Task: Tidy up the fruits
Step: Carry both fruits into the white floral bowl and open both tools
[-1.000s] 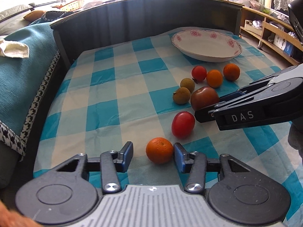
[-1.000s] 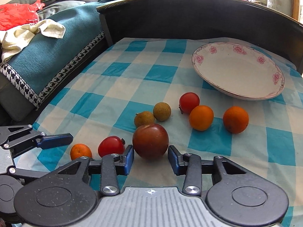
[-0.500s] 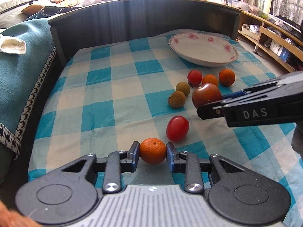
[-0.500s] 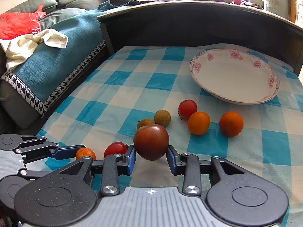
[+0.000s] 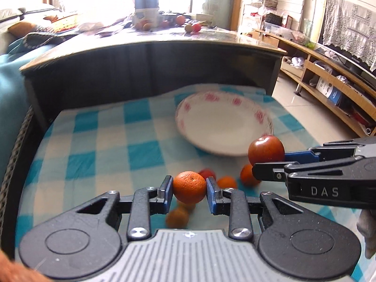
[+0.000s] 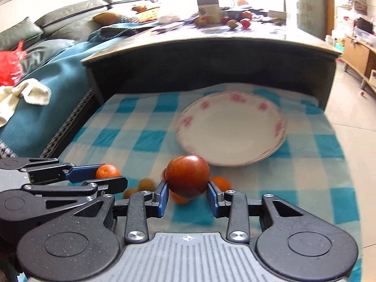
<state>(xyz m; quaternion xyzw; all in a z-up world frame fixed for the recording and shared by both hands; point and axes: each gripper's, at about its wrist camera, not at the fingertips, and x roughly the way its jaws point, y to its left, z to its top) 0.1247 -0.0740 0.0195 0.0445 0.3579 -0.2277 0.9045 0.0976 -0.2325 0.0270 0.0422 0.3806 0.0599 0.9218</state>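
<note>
My left gripper [image 5: 189, 193] is shut on a small orange [image 5: 189, 187] and holds it above the blue-checked cloth [image 5: 112, 145]. My right gripper [image 6: 187, 191] is shut on a dark red apple [image 6: 187, 176], also lifted off the cloth. The apple [image 5: 266, 150] and the right gripper [image 5: 269, 163] show at the right of the left wrist view. The orange [image 6: 107, 171] and the left gripper [image 6: 110, 176] show at the left of the right wrist view. A white plate with pink flowers [image 6: 231, 127] lies beyond both fruits. Several small fruits [image 5: 248, 176] remain on the cloth below, blurred.
A dark wooden table edge [image 6: 211, 44] rises behind the plate, with more fruit and a tin on top. A teal blanket [image 6: 47, 98] with a white cloth lies at the left. Wooden shelves [image 5: 329, 80] stand at the right. A gloved hand [image 5: 369, 230] shows at the right edge.
The left gripper closed on the orange, the right one tightened on the apple. Both rose off the cloth with their fruit and moved toward the plate.
</note>
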